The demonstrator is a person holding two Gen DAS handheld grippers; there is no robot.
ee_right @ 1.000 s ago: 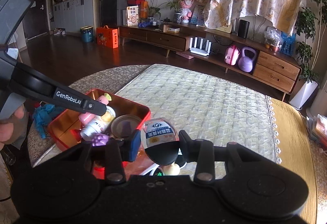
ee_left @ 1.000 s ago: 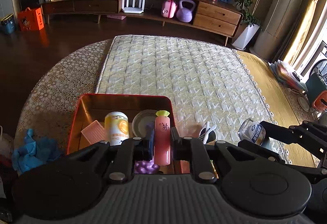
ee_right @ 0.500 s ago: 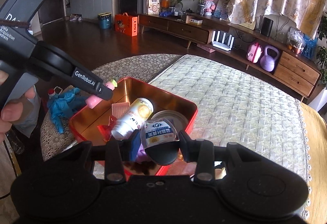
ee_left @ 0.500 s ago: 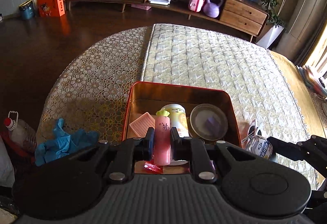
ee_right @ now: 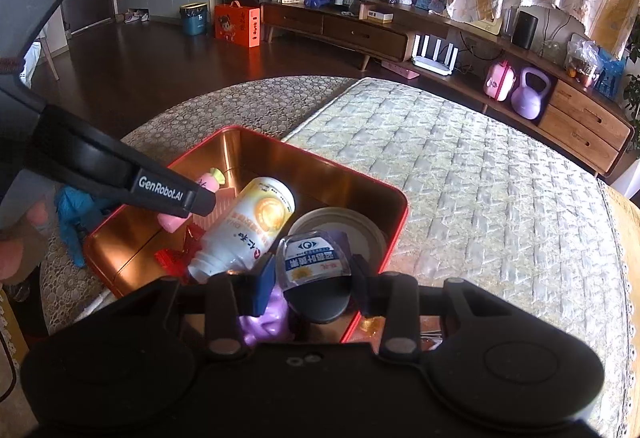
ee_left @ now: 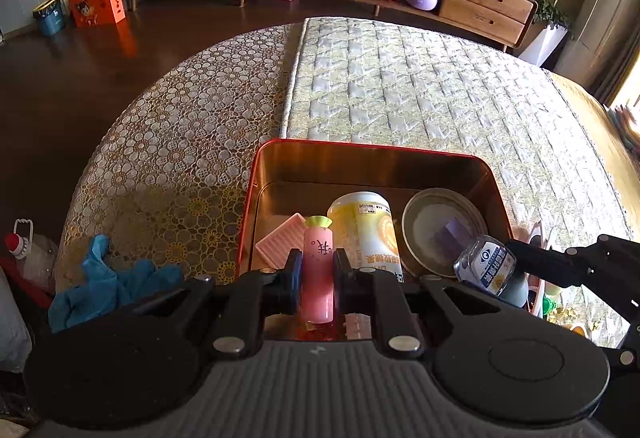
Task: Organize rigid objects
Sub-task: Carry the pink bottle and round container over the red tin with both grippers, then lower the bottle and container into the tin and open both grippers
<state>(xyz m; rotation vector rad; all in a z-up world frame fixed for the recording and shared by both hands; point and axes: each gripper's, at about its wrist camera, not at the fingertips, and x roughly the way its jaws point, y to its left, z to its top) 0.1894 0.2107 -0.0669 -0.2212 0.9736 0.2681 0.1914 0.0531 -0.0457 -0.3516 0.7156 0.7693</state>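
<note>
A red metal tin (ee_left: pixel 372 149) (ee_right: pixel 320 162) sits on the table and holds a yellow-white bottle (ee_left: pixel 366 226) (ee_right: pixel 248 226), a round grey lid (ee_left: pixel 440 226) (ee_right: pixel 340 222) and a pink ridged piece (ee_left: pixel 280 242). My left gripper (ee_left: pixel 317 274) is shut on a pink tube with a green cap (ee_left: pixel 317 270) (ee_right: pixel 208 180), held above the tin's near left part. My right gripper (ee_right: pixel 312 278) is shut on a small clear bottle with a dark cap (ee_right: pixel 314 266) (ee_left: pixel 486 268), held over the tin's near right corner. A purple toy (ee_right: pixel 264 318) lies under it.
A blue cloth (ee_left: pixel 108 278) lies left of the tin at the table edge. A plastic jug (ee_left: pixel 28 250) stands off the table's left side. A quilted runner (ee_left: pixel 420 86) covers the table's middle. Small bright items (ee_left: pixel 552 298) lie right of the tin.
Both grippers have moved left over the tin with their objects. The tin now sits more centred under the left gripper, and the right gripper's bottle hangs over its near right corner.
</note>
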